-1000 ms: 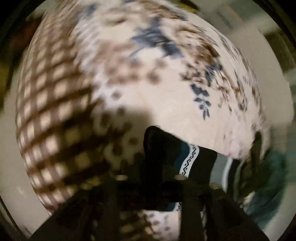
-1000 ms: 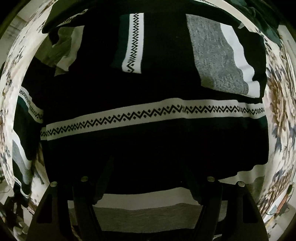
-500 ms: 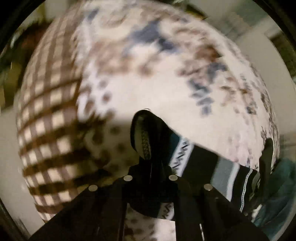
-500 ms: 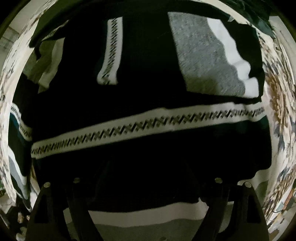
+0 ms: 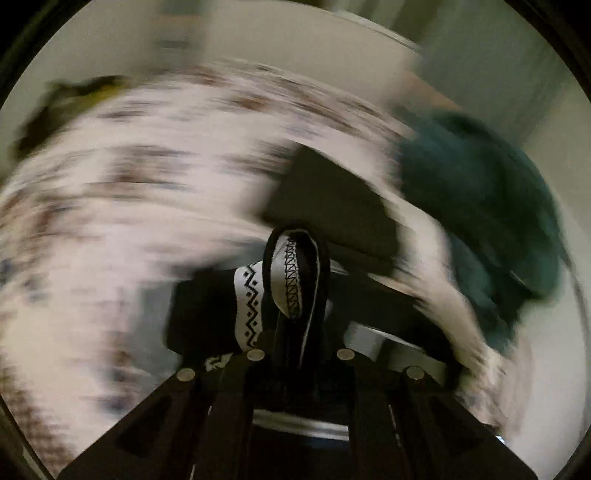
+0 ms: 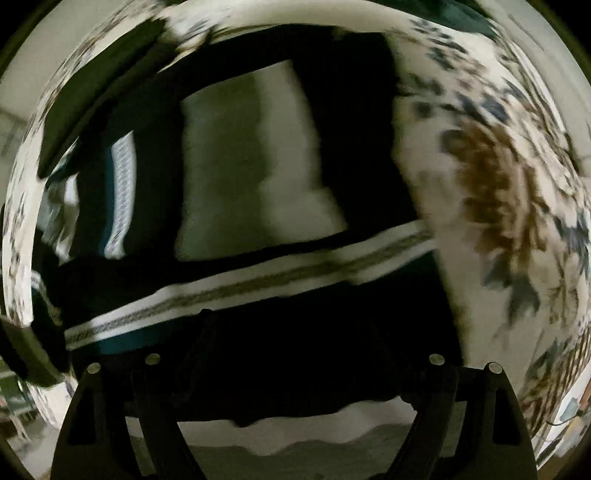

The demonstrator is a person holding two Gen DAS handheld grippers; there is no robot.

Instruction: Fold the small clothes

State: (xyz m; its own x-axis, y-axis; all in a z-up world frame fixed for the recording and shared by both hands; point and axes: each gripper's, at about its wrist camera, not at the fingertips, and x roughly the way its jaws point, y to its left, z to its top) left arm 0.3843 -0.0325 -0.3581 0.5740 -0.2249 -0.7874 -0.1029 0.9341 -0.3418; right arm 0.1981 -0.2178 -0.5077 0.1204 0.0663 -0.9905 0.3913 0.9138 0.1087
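A black knit sweater (image 6: 236,295) with white zigzag bands and grey-and-white stripes lies spread on a floral bedsheet (image 6: 491,192). My left gripper (image 5: 295,332) is shut on a bunched fold of the sweater (image 5: 291,273), with the zigzag trim standing up between the fingers. The rest of the sweater trails right behind it. My right gripper (image 6: 295,369) is wide open low over the sweater's near part, fingers (image 6: 159,406) apart on either side. I cannot tell if they touch the cloth.
A dark teal garment (image 5: 491,221) lies heaped at the right in the left wrist view, and its edge shows at the top of the right wrist view (image 6: 469,18). A dark flat piece (image 5: 332,199) lies behind the held fold. The view is motion-blurred.
My left gripper has swung right with the sweater fold, bringing the teal garment and wall into view. The right view has shifted, showing more bedsheet at the right.
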